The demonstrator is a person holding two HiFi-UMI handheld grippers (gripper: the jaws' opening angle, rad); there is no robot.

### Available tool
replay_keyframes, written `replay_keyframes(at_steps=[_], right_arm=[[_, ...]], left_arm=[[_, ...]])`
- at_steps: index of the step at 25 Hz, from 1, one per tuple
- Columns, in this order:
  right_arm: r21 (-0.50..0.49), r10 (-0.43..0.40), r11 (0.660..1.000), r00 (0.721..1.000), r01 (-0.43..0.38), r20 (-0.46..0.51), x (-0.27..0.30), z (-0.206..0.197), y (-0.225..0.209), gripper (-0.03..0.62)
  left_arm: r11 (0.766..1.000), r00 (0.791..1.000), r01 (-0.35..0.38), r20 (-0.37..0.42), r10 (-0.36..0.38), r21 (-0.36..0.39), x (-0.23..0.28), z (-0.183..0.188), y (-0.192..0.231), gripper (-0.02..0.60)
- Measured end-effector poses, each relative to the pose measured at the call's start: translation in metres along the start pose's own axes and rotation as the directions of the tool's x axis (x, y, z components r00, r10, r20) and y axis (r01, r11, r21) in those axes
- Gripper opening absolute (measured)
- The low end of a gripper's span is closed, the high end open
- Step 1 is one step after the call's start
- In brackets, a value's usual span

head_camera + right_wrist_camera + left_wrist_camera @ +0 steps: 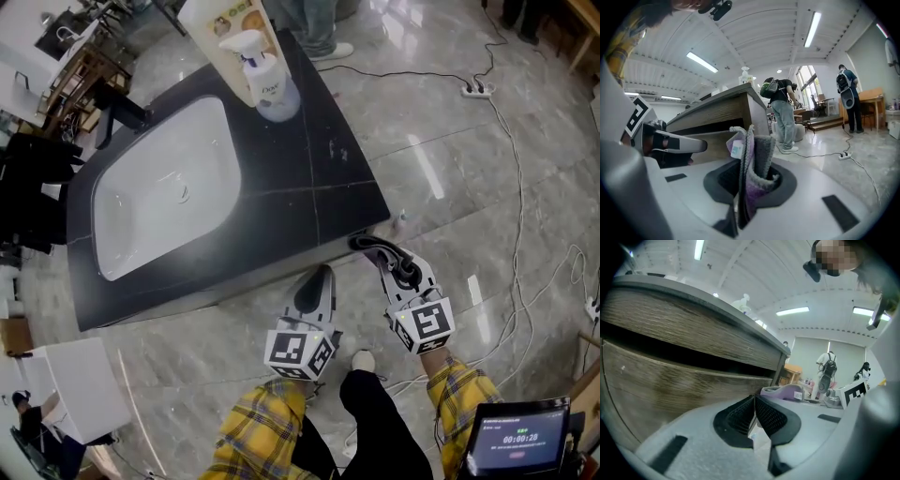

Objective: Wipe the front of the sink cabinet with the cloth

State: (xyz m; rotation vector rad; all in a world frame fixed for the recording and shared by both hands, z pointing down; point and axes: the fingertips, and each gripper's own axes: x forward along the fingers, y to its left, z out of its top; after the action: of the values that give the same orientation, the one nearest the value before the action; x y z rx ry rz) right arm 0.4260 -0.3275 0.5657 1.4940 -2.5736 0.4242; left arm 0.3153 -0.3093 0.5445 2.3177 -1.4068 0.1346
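Floor [487, 187]: glossy marble tile, with cables and a power strip [478, 90] well off to the right.

Sink cabinet [309, 178]: dark stone top. The front is wood grain [670, 380], with a dark horizontal gap between the upper and lower panels. It also shows in the right gripper view [717, 112].

White basin [159, 187] is set in the top, left of centre. Pump bottle [272, 80] stands at the back edge of the top, upright.

Timer screen [511, 441] sits at the lower right of the head view. Yellow plaid sleeves [262, 436] lead to both grippers.

Left gripper [324, 274] [754, 401] is low, near the cabinet front and below the top's front edge. Its fingers are closed with the pads meeting at the tips, and nothing is held.

Right gripper [384, 253] [749, 168] is at the front right corner of the cabinet, just beside the left one. Its fingers are clamped on the cloth.

Cloth [757, 154] [364, 243]: grey and purple, folded, standing upright between the jaws and sticking out past the tips. In the head view it sits right at the corner, under the top's edge. I can't tell whether it touches the wood.

White tag [736, 149] is on the cloth's left face.
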Motion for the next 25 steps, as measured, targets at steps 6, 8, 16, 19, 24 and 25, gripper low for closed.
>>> replay_keyframes(at_steps=[6, 8, 16, 19, 24, 25], right_arm=[[0.056, -0.005, 0.998, 1.000, 0.004, 0.009, -0.016, -0.005, 0.003, 0.044], [0.068, 0.016, 0.998, 1.000, -0.017, 0.012, -0.018, -0.007, 0.017, 0.044], [0.063, 0.156, 0.986, 0.987, -0.153, -0.046, -0.005, -0.032, 0.097, 0.044], [0.049, 0.202, 0.979, 0.977, -0.199, -0.071, 0.003, -0.040, 0.127, 0.044], [0.024, 0.261, 0.965, 0.961, -0.260, -0.095, 0.019, -0.048, 0.175, 0.044], [0.016, 0.273, 0.962, 0.957, -0.273, -0.100, 0.023, -0.049, 0.185, 0.044]], left_arm=[[0.999, 1.000, 0.020, 0.005, -0.020, -0.028, -0.001, -0.004, -0.009, 0.008], [0.999, 1.000, 0.012, 0.007, -0.011, -0.041, -0.007, -0.005, -0.005, 0.008], [0.997, 0.998, -0.064, 0.005, 0.064, -0.049, -0.050, -0.010, 0.038, 0.008], [0.994, 0.995, -0.095, 0.015, 0.096, -0.062, -0.069, -0.011, 0.057, 0.008], [0.985, 0.988, -0.151, 0.029, 0.154, -0.080, -0.104, -0.014, 0.091, 0.008], [0.983, 0.986, -0.162, 0.032, 0.165, -0.085, -0.111, -0.014, 0.098, 0.008]])
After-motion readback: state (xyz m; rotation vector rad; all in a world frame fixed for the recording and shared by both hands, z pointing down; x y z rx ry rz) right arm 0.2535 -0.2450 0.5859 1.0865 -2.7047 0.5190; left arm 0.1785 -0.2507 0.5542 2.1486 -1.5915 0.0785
